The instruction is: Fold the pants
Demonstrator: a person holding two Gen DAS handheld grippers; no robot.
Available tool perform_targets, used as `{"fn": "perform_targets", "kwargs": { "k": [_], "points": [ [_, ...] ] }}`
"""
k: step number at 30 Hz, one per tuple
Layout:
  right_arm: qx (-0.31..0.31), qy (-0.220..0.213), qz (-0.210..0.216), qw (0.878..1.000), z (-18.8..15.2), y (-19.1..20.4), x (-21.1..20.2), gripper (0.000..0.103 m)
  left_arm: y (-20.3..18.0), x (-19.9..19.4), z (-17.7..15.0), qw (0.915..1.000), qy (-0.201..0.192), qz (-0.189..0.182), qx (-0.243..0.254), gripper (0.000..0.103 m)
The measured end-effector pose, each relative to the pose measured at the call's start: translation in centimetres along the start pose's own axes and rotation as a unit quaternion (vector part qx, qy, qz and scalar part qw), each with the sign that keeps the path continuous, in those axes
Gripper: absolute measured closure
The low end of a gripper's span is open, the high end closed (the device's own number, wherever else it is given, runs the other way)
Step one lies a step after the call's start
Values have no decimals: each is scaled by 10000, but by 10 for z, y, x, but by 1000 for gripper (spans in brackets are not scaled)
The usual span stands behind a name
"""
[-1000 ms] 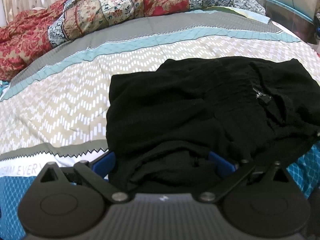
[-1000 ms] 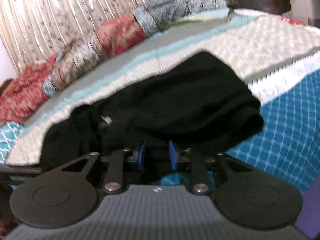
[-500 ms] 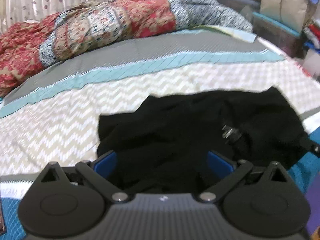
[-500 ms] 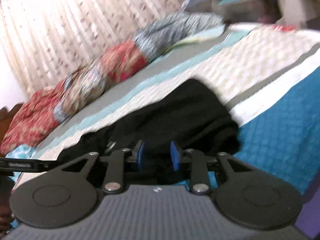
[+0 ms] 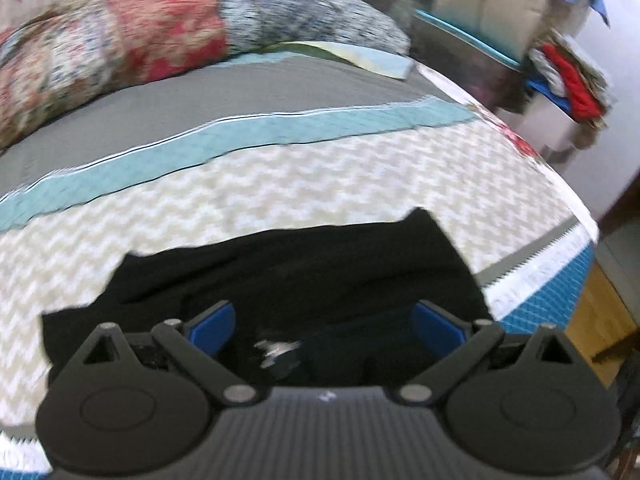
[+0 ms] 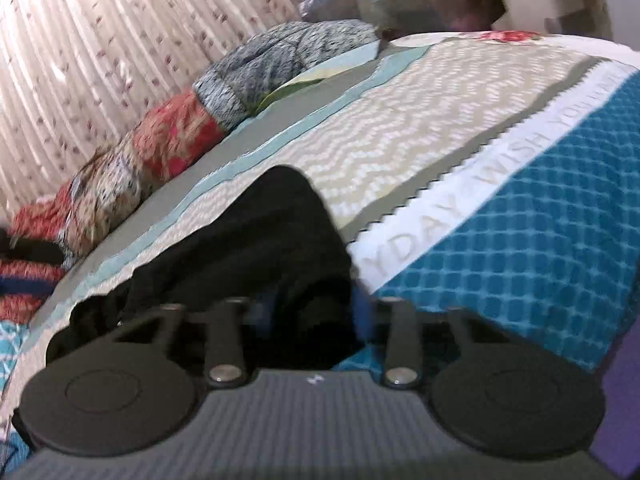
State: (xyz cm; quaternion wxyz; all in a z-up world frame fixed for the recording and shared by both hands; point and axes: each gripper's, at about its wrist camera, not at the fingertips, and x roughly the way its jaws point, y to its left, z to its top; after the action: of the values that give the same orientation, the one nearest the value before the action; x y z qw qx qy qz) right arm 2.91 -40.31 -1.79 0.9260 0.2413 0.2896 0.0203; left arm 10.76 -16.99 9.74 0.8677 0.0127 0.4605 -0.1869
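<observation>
While both views are blurred, the black pants (image 5: 280, 280) can be made out lying bunched on a bed, on the zigzag cream band of a patterned bedspread (image 5: 360, 176), close to the near edge where a white lettered strip and a blue checked band run. Seen from the left wrist, the left gripper (image 5: 324, 322) hangs over the near part of the pants with its blue fingers (image 5: 212, 322) set wide apart; dark cloth and a small silvery zipper (image 5: 276, 350) show between them, and neither pad appears to press on the fabric. Seen from the right wrist, the right gripper (image 6: 316, 312) sits at the near right end of the pants (image 6: 248, 248), its jaws narrow and closing, with a fold of black cloth between them; the blur hides whether the pads actually pinch it. On the far side of the bed a rolled quilt (image 5: 160, 40) in red, cream and grey-blue patches lies along the grey band of the spread. Behind it, in the right wrist view, hangs a pale pleated curtain (image 6: 120, 40). To the far right, past the bed, stacked bags and folded clothes (image 5: 560, 72) are visible.
</observation>
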Motion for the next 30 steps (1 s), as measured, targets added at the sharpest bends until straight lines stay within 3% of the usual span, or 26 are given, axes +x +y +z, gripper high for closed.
{"fn": "perform_targets", "kwargs": {
  "k": [6, 9, 12, 14, 15, 16, 18, 20, 22, 24, 25, 26, 30],
  "points": [
    [-1059, -515, 156, 9929, -3, 46, -28, 78, -57, 21, 31, 9979, 250, -256, 533, 0],
    [-1633, -678, 206, 9840, -7, 64, -36, 78, -86, 30, 37, 9939, 269, -152, 1054, 0],
    [-2210, -803, 311, 9715, -15, 81, -44, 78, -94, 37, 38, 9925, 303, -44, 1187, 2],
    [-2499, -856, 455, 9634, -20, 94, -50, 78, -88, 36, 38, 9927, 214, 52, 1189, 48],
    [-2590, -887, 530, 9603, -22, 99, -53, 78, -81, 36, 37, 9932, 240, 92, 1132, 80],
    [-2624, -918, 595, 9587, -24, 101, -56, 76, -74, 34, 36, 9944, 238, 63, 1027, 87],
    [-2537, -960, 686, 9601, -26, 103, -60, 69, -54, 27, 31, 9965, 162, 25, 822, 88],
    [-2418, -921, 731, 9632, -28, 100, -61, 38, -35, 17, 27, 9982, 123, -73, 581, 88],
    [-2381, -816, 699, 9653, -31, 99, -59, 37, -15, 6, 23, 9992, 100, -252, 296, 88],
    [-2352, -588, 730, 9674, -34, 100, -51, 44, 3, -4, 19, 9991, 69, -417, 49, 88],
    [-2337, -481, 766, 9681, -35, 103, -49, 71, 14, -10, 17, 9988, 28, -484, -78, 88],
    [-2355, -414, 789, 9678, -36, 108, -50, 81, 23, -16, 15, 9985, -27, -518, -174, 88],
    [-2664, -711, 1088, 9551, -42, 141, -66, 82, 63, -47, 6, 9959, -380, -584, -569, 88]
  ]
}}
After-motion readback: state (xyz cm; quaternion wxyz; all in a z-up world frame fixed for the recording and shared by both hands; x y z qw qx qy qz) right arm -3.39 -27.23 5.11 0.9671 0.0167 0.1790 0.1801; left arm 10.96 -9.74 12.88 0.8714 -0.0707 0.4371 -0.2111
